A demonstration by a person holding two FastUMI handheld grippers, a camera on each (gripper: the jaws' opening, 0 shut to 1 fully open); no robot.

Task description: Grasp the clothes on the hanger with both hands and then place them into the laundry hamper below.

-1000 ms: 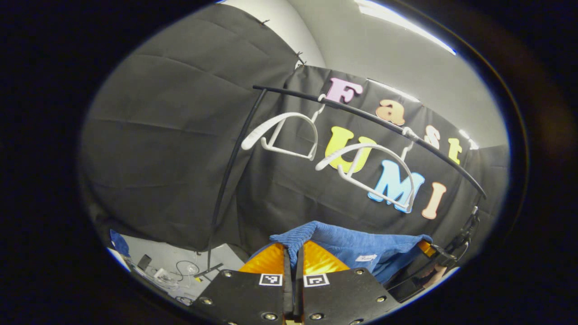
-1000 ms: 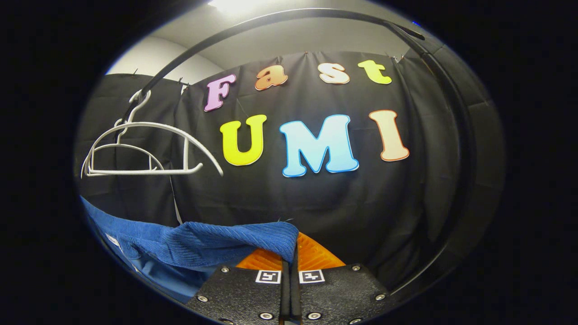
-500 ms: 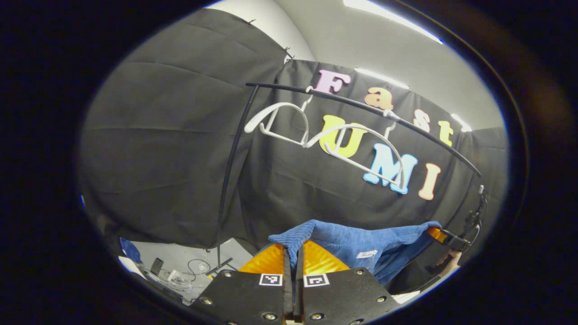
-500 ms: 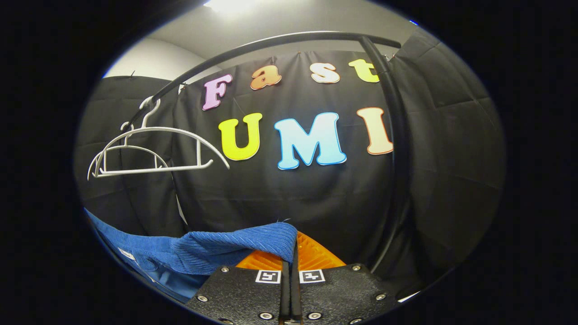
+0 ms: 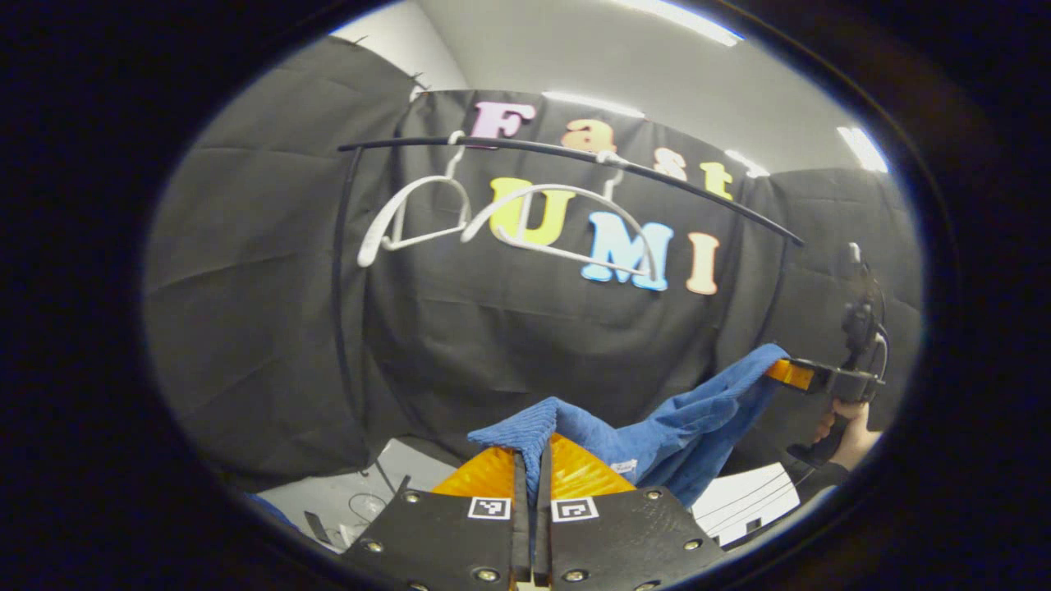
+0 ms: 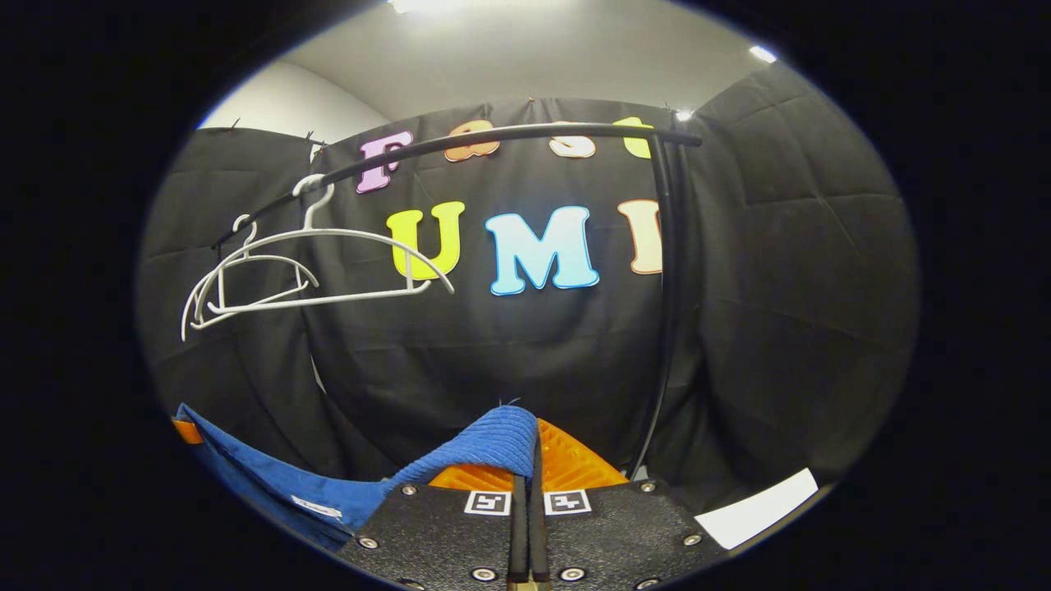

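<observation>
The left gripper (image 5: 532, 460) has its jaws closed on one end of the blue garment (image 5: 657, 435), a fold of ribbed cloth pinched between them. From there the garment stretches across to the right, where the right gripper (image 5: 792, 373) holds its other end, with a hand (image 5: 850, 427) on that gripper's handle. In the right gripper view, the right gripper (image 6: 530, 460) likewise has its jaws closed on a fold of the blue garment (image 6: 328, 501), which trails down to the left. Two white hangers (image 6: 312, 271) hang bare on the black rail (image 6: 493, 139) at the far side, above the garment and well apart from it. The rail's upright post (image 6: 669, 287) stands to the right.
</observation>
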